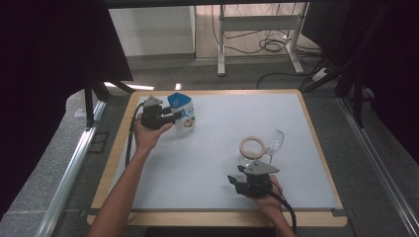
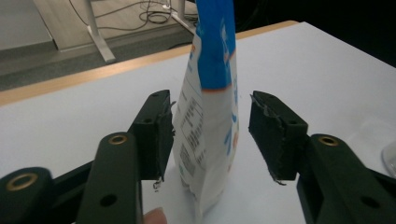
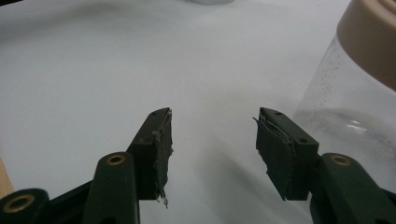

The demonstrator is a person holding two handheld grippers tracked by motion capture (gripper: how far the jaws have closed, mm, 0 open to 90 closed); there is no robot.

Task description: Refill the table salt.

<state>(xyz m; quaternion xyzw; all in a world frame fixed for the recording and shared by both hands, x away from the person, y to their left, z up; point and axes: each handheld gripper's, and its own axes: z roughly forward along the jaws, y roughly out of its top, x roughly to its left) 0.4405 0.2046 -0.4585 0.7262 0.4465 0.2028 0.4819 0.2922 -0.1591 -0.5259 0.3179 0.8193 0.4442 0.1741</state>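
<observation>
My left gripper (image 2: 212, 140) is right up close here, both black jaws spread wide with the pouch (image 2: 210, 107) standing between them. The left jaw pad looks to be touching or nearly touching the pouch's printed side, while the right pad stands clear with a gap, so I'm open and not yet clamping.

Biggest thing in play is the counter (image 1: 217, 148), pale grey top with a wooden edge. On it, at the far left, stands that blue and white pouch (image 1: 184, 114), upright, long axis vertical, top leaning a little. My left gripper (image 1: 170, 118) comes at it from the side, level with its lower half. That's the relation that matters: the pouch sits straight ahead inside the jaws, so I judge a simple squeeze will take it.

Over on the near right, my right gripper (image 1: 237, 178) hovers low, well apart from the pouch. Its jaws stand open on nothing in the right gripper view, gripper (image 3: 212, 154) aimed at bare counter. Just to its right is a clear jar (image 3: 355, 107) with a tan ring on top (image 1: 254, 146). Beyond that jar, a wine glass (image 1: 274, 140) stands tilted.

Left hand is plainly nearer the pouch.
</observation>
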